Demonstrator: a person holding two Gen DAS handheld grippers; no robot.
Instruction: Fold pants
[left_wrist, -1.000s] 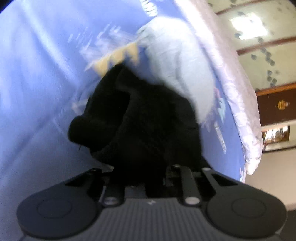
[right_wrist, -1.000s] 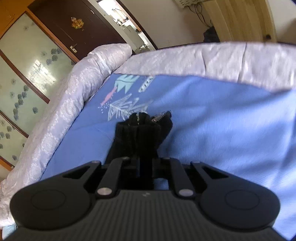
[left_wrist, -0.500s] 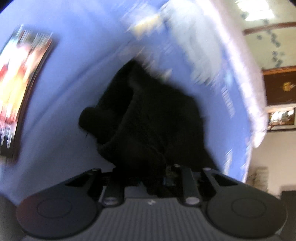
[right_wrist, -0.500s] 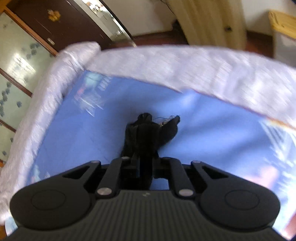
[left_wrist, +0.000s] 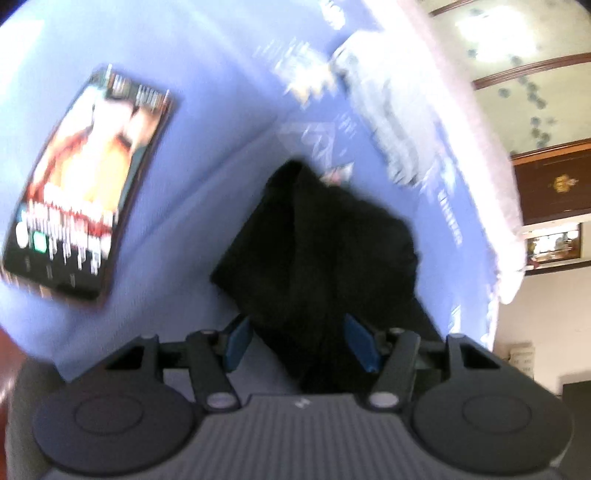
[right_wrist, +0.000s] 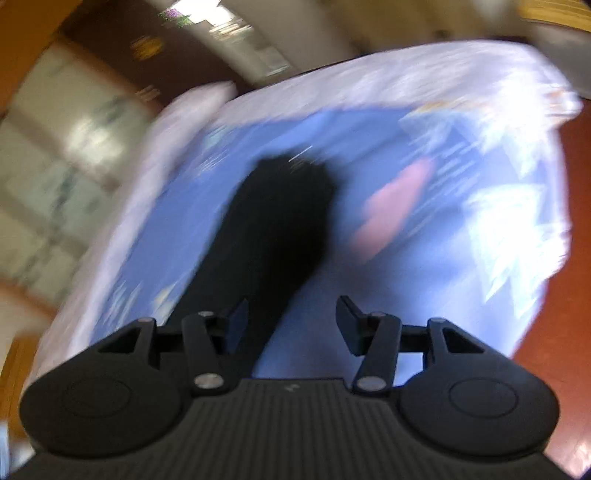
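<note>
left wrist: black pants (left_wrist: 317, 251) between just-opening left tool (left_wrist: 301, 345) pads, released; right tool (right_wrist: 291, 325) likewise opening

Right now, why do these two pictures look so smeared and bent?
Right wrist view: heavy motion blur smears the black pants, the blue bedsheet and the room behind. Left wrist view: milder blur, so the magazine is readable as a cover but its print is not. Both views: the fisheye lens curves the bed's edges.
</note>
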